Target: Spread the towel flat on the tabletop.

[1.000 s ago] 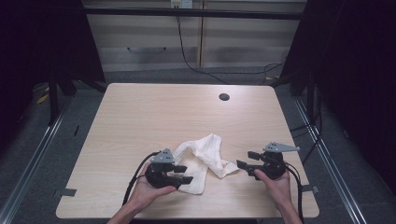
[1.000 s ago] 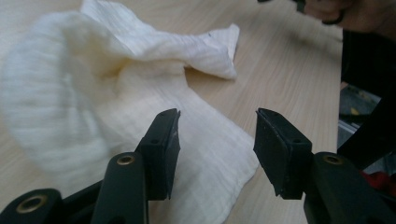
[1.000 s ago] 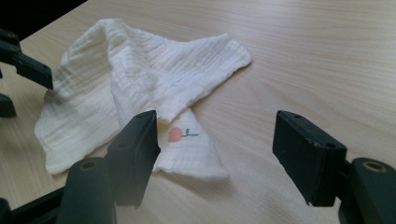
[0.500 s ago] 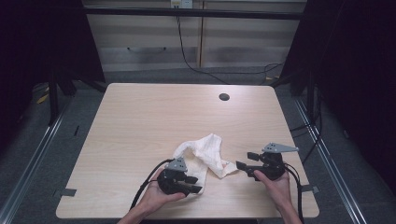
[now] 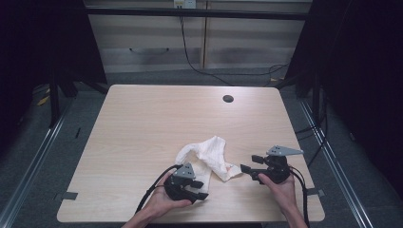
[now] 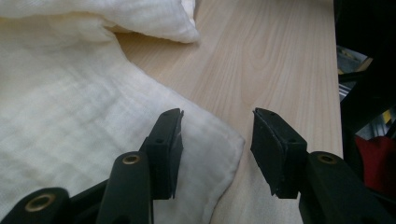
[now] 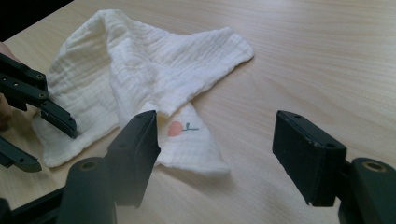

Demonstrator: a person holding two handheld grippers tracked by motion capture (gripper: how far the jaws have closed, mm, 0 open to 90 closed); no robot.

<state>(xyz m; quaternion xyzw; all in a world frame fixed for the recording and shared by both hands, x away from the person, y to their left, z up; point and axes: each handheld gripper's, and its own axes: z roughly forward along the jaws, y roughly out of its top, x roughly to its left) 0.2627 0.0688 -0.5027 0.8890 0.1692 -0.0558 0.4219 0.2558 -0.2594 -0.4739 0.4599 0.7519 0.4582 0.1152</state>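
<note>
Pale wood-grain table (image 5: 142,128) stands in a dark-curtained room, with a cabinet wall beyond its far edge and a round cable hole (image 5: 228,99) near the far right. A crumpled white muslin cloth (image 5: 209,154) lies at the near middle of the tabletop, between the two hands, bunched into a rough arch. One flap on the right carries a small embroidered pink fruit motif (image 7: 175,129).

The left gripper (image 6: 217,140) is low over the cloth's near left corner. Its jaws have just been opening and stand about half apart. One pad (image 6: 168,140) is over the fabric and the other over bare wood, so the corner's edge lies between them but is not pinched. The right gripper (image 7: 217,149) hovers just to the right of the cloth with its jaws wide and nothing in them, aimed at the flap with the motif.

The work in hand looks like taking hold of two corners to spread or fold the cloth. The thin muslin lies flat on the wood, so closing the left jaws from this height could catch no fabric, or merely push the corner into a wrinkle. On the right, the flap sits tucked under a fold, and a grab there may take both layers, dragging the whole bundle rather than opening it.
</note>
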